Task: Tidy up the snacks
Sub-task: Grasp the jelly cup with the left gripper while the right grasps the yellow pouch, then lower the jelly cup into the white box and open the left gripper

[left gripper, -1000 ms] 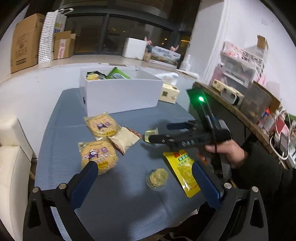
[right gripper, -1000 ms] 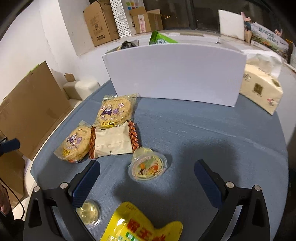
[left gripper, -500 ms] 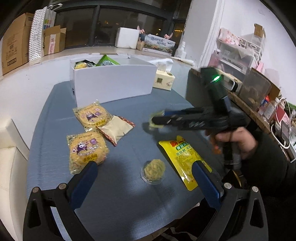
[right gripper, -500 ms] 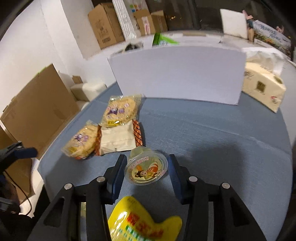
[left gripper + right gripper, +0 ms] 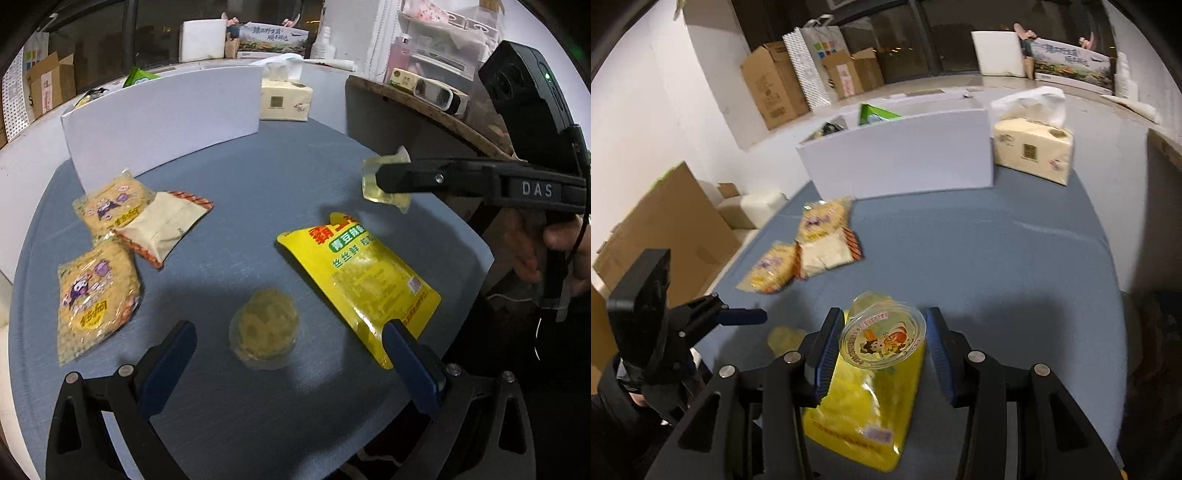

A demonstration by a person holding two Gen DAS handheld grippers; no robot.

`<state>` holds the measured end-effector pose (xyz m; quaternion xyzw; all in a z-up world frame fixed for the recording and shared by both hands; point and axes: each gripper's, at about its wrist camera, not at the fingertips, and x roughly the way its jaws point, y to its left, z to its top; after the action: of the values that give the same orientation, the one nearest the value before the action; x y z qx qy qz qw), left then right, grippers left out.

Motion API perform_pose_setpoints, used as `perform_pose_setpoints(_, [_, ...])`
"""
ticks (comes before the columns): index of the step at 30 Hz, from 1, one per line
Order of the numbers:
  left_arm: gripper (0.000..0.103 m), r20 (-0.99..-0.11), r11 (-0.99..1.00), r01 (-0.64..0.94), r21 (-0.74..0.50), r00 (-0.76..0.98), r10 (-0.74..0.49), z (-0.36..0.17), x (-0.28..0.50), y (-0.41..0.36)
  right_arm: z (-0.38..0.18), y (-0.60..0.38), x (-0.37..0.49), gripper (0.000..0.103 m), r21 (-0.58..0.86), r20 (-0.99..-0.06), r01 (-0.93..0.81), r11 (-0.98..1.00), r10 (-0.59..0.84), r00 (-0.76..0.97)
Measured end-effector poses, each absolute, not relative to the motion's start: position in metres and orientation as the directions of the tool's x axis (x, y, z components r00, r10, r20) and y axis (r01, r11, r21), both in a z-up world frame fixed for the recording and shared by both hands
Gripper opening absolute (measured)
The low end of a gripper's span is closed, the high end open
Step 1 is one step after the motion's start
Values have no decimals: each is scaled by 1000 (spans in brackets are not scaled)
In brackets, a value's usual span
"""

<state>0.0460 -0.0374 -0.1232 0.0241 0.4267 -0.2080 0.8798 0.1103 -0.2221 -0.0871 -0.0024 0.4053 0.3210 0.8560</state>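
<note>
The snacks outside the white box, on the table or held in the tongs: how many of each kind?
Round cracker packs: 2
Cream wrapper with orange ends: 1
Yellow pouch: 1
Jelly cups: 2, one on the table, one clamped in the right tongs
Total: 6

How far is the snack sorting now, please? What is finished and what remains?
Done: a few packs already stand in the white box. In hand: the right tongs hold a jelly cup above the table; the left tongs are closing around a second cup, not yet gripping. Left: the yellow pouch and three packets.
</note>
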Motion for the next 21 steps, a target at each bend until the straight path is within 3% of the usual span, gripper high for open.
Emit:
perform_pose_setpoints(1, [80,-757,912,391,-121,559,-340,-123,46,-38,-88,-224,110,50,270,-691,-551,790,557,460])
perform_pose_setpoints(2, [70,-759,918,384,-97,569,-317,-124,48,-39,-87,-225,110,50,276,-688,-552,787,563,458])
perform_pose_setpoints(3, [46,-776,922,376,-94,553,-304,-127,51,-39,-87,-225,110,50,273,-687,-552,788,562,461])
perform_pose_setpoints(4, [41,-781,922,373,-98,546,-304,-129,52,-38,-87,-225,109,50,269,-687,-552,789,559,464])
perform_pose_setpoints(13, [41,-684,933,340,-120,653,-326,-98,38,-18,-83,-221,105,50,272,-674,-569,776,576,462])
perform_pose_setpoints(21, [41,-535,952,274,-139,788,-305,-36,60,13,-65,-223,128,50,356,-625,-517,778,610,488])
